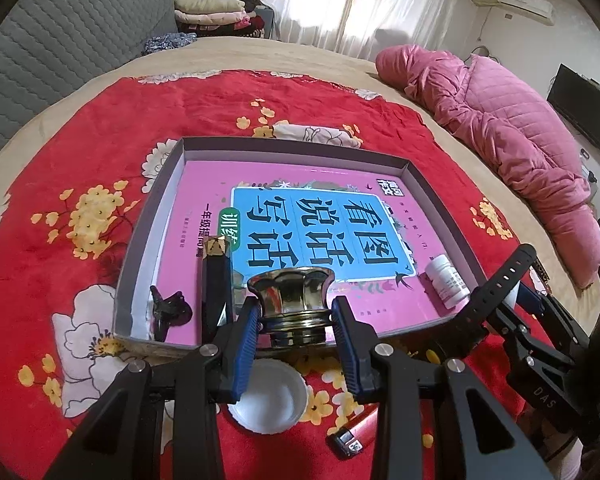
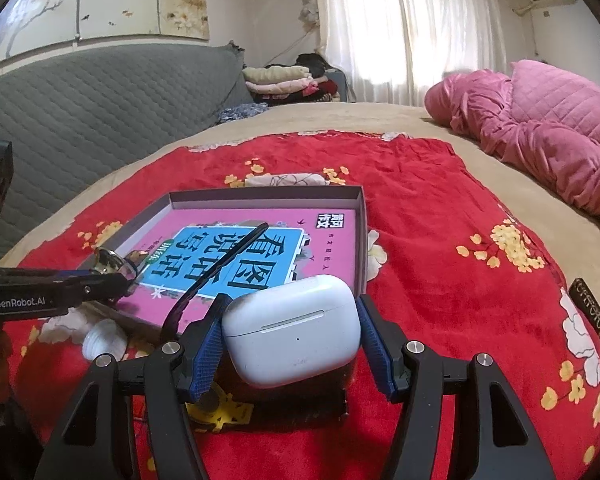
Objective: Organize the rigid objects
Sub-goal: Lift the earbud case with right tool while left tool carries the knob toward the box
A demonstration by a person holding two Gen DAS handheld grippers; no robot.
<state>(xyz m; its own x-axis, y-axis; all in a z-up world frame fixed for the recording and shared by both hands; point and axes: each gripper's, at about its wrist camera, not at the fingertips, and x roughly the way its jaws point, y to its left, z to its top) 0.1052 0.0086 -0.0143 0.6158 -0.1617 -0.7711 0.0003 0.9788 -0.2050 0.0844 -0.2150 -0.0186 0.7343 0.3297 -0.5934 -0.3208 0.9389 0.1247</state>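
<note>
My left gripper (image 1: 296, 320) is shut on a shiny flared metal cap (image 1: 292, 296), held over the near rim of a shallow grey box (image 1: 156, 208). A pink and blue book (image 1: 308, 216) lines the box. On it lie a black hair clip (image 1: 168, 312), a black tube with a gold end (image 1: 216, 276) and a white pill bottle (image 1: 448, 280). My right gripper (image 2: 292, 344) is shut on a white earbuds case (image 2: 292, 332) near the box's front right corner (image 2: 362, 232). A black watch strap (image 2: 220, 264) sticks up beside its left finger.
A white lid (image 1: 266, 396) and a red lighter (image 1: 356, 432) lie on the red flowered blanket (image 1: 80, 152) in front of the box. A yellow item (image 2: 220, 414) sits under the right gripper, a black and gold tag (image 2: 590, 304) far right. A pink quilt (image 2: 540, 120) is bunched at the back right.
</note>
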